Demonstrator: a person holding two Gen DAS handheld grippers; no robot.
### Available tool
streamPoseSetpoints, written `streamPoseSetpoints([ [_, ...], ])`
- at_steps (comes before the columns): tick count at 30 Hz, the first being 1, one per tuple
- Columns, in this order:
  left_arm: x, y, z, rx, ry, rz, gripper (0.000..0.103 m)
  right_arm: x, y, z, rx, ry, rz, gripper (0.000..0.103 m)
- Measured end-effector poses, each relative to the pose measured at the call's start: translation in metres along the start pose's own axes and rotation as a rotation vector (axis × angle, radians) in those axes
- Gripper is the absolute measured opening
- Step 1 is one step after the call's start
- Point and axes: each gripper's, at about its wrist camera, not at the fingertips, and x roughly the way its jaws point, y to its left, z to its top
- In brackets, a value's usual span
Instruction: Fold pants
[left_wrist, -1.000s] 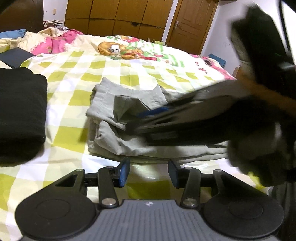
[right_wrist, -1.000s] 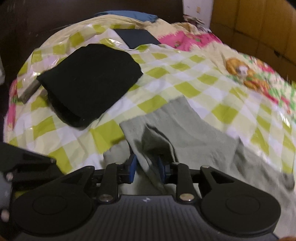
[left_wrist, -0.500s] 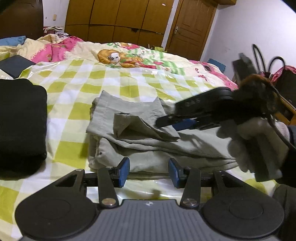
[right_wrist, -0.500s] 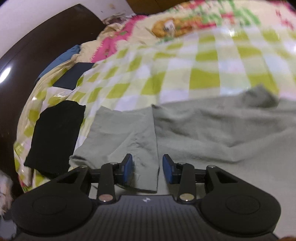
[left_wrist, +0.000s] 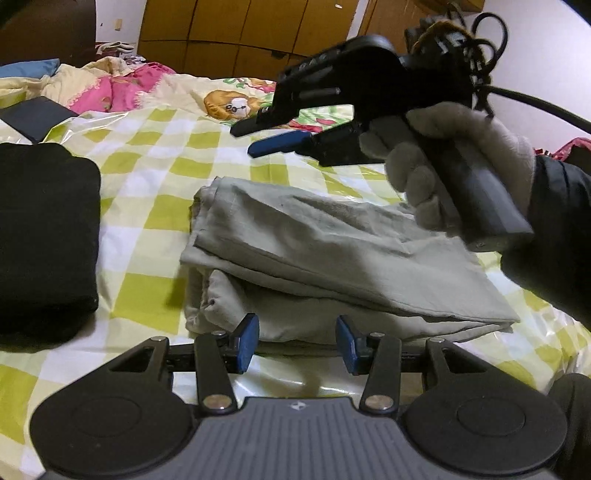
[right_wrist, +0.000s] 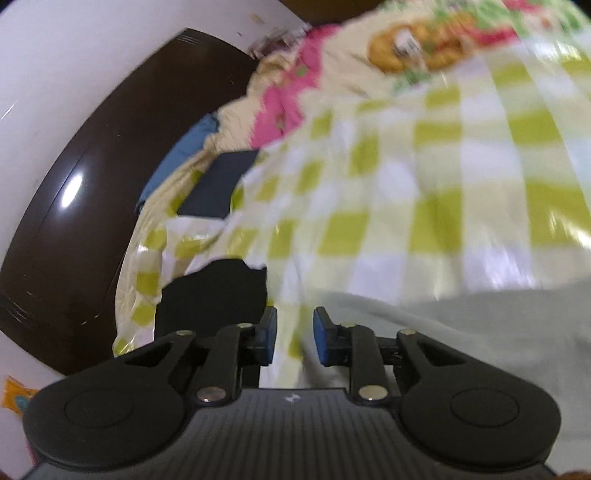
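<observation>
The grey pants (left_wrist: 332, 266) lie folded in a flat stack on the green-and-white checked bed cover (left_wrist: 147, 192). My left gripper (left_wrist: 297, 343) is open and empty, just in front of the stack's near edge. My right gripper (left_wrist: 255, 138) hangs in the air above the far side of the pants, held by a gloved hand, open and empty. In the blurred right wrist view my right gripper (right_wrist: 294, 341) is open over the cover, with the pants (right_wrist: 480, 332) at lower right.
A folded black garment (left_wrist: 40, 236) lies left of the pants and also shows in the right wrist view (right_wrist: 218, 299). A dark flat item (left_wrist: 33, 116), pink bedding (left_wrist: 122, 88) and a dark headboard (right_wrist: 92, 206) lie beyond. Wardrobe doors (left_wrist: 240, 33) stand behind the bed.
My right gripper let go of the pants flap, opened, and lifted up and away above the stack. The flap now lies flat. My left gripper stayed open at the near edge.
</observation>
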Motion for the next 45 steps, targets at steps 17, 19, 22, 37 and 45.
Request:
streamPoseSetpoints([
  [17,0.037,-0.003,0.014,-0.146,0.025,0.082,0.061,-0.152,-0.042,-0.133,-0.305,-0.062,-0.459,0.028],
  [19,0.047,-0.001,0.016,-0.202,0.025,0.105,0.062,-0.153,-0.044,-0.139,-0.327,-0.069,-0.455,0.029],
  [22,0.055,0.0,0.023,-0.288,0.009,0.11,0.062,-0.157,-0.048,-0.146,-0.346,-0.074,-0.447,0.028],
  [37,0.077,-0.005,0.049,-0.375,-0.061,0.28,0.031,-0.193,-0.071,-0.165,-0.334,-0.153,-0.446,0.029],
  [45,0.053,-0.004,0.063,-0.421,-0.134,0.186,0.019,-0.187,-0.056,-0.186,-0.491,-0.151,-0.551,0.037],
])
